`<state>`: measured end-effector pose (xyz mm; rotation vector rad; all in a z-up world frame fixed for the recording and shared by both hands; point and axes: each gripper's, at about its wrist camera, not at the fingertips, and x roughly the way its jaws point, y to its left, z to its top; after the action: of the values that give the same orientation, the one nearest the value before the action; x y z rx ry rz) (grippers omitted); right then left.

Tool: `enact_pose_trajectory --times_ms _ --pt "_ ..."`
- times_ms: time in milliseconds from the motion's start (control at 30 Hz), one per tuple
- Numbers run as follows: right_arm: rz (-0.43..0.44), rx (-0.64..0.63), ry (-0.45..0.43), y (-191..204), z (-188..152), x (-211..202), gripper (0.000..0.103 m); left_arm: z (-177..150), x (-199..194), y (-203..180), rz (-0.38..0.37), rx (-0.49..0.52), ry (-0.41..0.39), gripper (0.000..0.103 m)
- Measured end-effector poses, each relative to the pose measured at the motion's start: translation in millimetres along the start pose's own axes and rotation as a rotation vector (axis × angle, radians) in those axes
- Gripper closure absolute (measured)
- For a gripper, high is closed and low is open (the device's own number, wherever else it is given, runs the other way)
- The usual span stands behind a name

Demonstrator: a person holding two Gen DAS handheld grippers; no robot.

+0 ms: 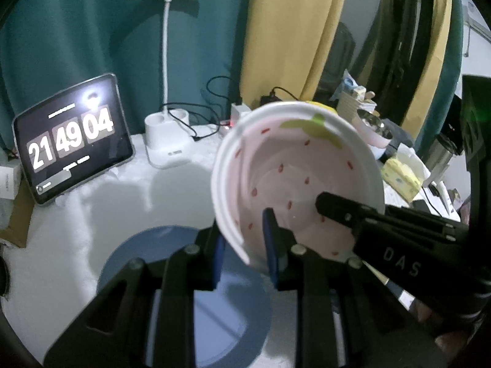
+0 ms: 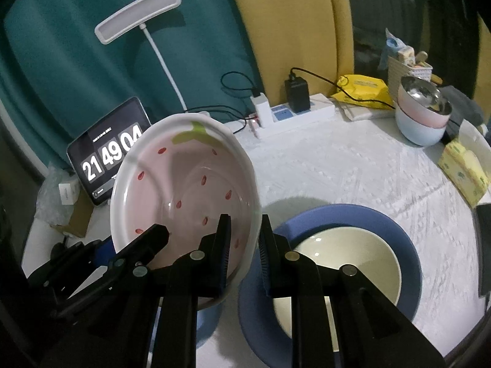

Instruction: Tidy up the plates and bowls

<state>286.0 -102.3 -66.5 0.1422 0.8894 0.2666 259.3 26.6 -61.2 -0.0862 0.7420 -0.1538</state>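
Observation:
A pink strawberry-pattern plate (image 1: 294, 168) is held tilted above the table; it also shows in the right wrist view (image 2: 184, 190). My left gripper (image 1: 245, 245) is shut on its lower rim. My right gripper (image 2: 244, 245) straddles the plate's right rim with its fingers close on either side; its finger (image 1: 340, 211) shows across the plate in the left wrist view. Below lie a blue plate (image 1: 147, 245) and, to the right, a second blue plate (image 2: 405, 245) holding a cream bowl (image 2: 353, 251).
A tablet clock (image 1: 70, 141) and a white desk lamp (image 1: 167, 132) stand at the back. A power strip (image 2: 294, 113), stacked bowls (image 2: 423, 116) and a yellow tissue pack (image 2: 463, 174) sit to the right on the white tablecloth (image 2: 337, 165).

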Motion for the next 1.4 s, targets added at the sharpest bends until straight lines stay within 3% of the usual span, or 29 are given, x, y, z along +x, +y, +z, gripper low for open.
enact_pose_trajectory --times_ms 767,1400 --pt "-0.024 0.059 0.018 -55.6 -22.3 -9.1 0.084 -17.1 18.5 -48.4 -0.032 0.04 0.056 0.08" --pt "-0.094 0.041 0.042 -82.5 -39.6 -10.4 0.084 -31.7 34.5 -81.8 -0.047 0.091 0.107 0.08"
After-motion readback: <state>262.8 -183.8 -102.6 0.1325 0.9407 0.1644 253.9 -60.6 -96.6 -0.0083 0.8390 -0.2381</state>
